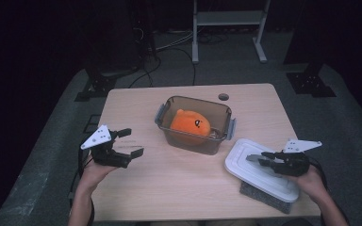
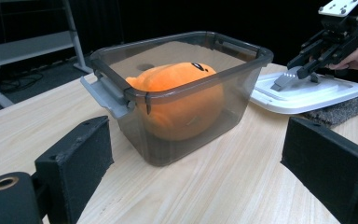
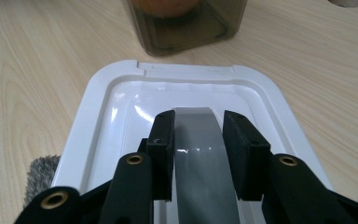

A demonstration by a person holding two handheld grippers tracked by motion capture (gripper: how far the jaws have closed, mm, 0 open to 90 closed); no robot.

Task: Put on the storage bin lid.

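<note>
A smoky clear container (image 1: 226, 123) stands mid-table with an orange plush toy (image 1: 190, 123) inside; the left gripper view shows the container (image 2: 242, 88) and the plush toy (image 2: 182, 100) close ahead. A white lid (image 1: 245, 162) lies to its right on a grey pad (image 1: 264, 195). My right gripper (image 1: 259, 160) is down on the lid, its jaws closed against the grey handle strip (image 3: 193, 116) of the lid (image 3: 121, 102). At the left of the table my left gripper (image 1: 133, 141) is open, facing the container with nothing between its jaws.
The table (image 1: 169, 188) has a round cable hole (image 1: 223, 97) at its far edge. A white shelf frame (image 1: 228, 19) and dark stands with cables stand on the floor beyond. Bare wood lies between the grippers.
</note>
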